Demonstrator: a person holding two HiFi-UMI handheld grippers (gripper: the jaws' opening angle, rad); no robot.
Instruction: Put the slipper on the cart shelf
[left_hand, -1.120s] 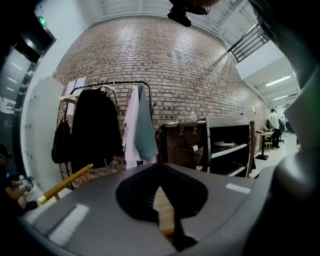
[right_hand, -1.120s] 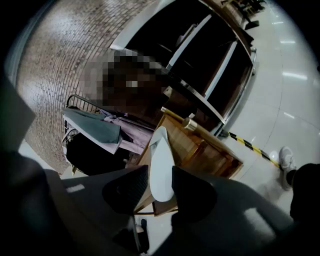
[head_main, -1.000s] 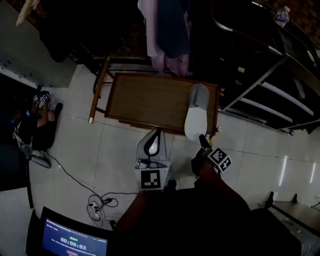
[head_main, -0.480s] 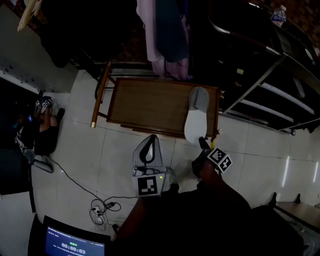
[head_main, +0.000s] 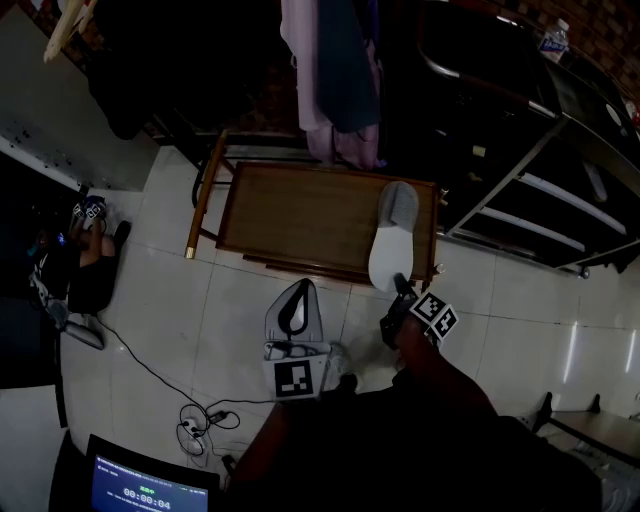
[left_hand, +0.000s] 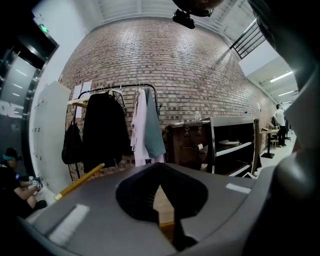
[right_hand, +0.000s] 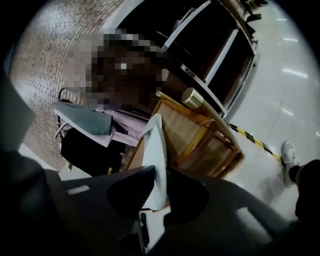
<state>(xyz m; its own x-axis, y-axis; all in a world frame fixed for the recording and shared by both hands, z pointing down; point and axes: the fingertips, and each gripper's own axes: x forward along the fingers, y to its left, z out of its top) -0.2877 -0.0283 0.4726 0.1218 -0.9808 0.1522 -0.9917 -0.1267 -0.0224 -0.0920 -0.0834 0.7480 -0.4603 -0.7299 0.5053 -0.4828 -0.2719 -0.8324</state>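
Atop cart (head_main: 290, 210), white slipper (head_main: 391, 250), perhaps grey-toed

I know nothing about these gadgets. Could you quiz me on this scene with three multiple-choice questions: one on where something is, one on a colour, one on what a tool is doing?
1. Where is the slipper?
A) on the floor
B) at the right end of the cart's wooden top
C) hanging on the coat rack

2. What colour is the slipper?
A) red
B) black
C) white and pale grey

3. What stands between the right tool's jaws?
A) nothing
B) a cable
C) the slipper's near end

Answers:
1 B: it lies on the top, its near end past the edge.
2 C: the head view shows it pale.
3 C: the right gripper view shows the jaws closing with the slipper between them.
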